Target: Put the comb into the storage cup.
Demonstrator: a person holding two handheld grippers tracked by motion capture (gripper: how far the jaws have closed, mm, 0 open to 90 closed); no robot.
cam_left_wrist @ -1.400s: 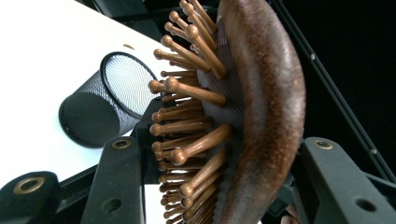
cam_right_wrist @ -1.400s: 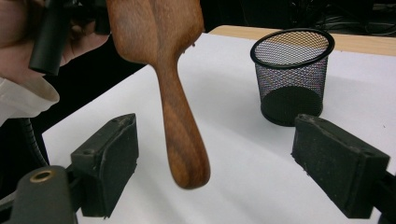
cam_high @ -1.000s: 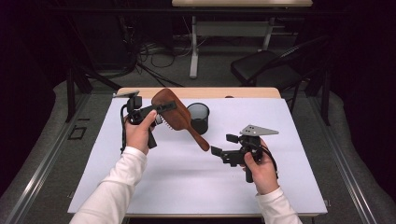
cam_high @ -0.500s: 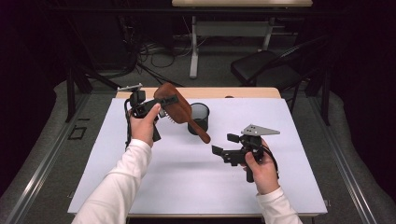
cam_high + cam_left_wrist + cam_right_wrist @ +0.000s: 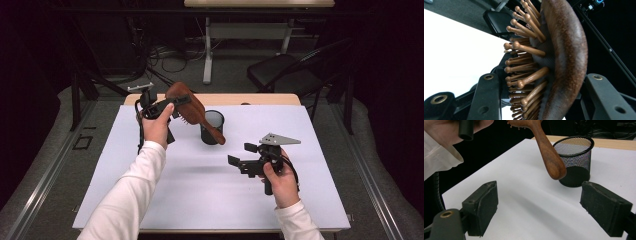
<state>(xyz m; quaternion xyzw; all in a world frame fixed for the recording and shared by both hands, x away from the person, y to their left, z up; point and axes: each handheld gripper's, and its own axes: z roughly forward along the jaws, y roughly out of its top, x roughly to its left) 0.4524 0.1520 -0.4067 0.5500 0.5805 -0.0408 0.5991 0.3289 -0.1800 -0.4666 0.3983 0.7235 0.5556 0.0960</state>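
Holding: your left gripper (image 5: 172, 106) pinches the wooden hairbrush (image 5: 192, 107) by its head, bristles toward one jaw.
Brush axis: slanting, handle end (image 5: 554, 167) lowest, just in front of the mesh cup (image 5: 212, 127), near its rim.
Cup: upright on the table (image 5: 150, 200), toward the far edge.
Right gripper (image 5: 245, 157): spread, holding nothing, well apart from the cup.
Nearer hand: your left.

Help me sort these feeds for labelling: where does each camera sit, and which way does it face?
High view: above the near edge, facing forward and down on the white table; both forearms show.
Left gripper view: on the left gripper, its jaws clamped on the brown wooden hairbrush.
Right gripper view: on the right gripper, jaws open, facing the black mesh cup; a sleeve shows.
All share the hairbrush.
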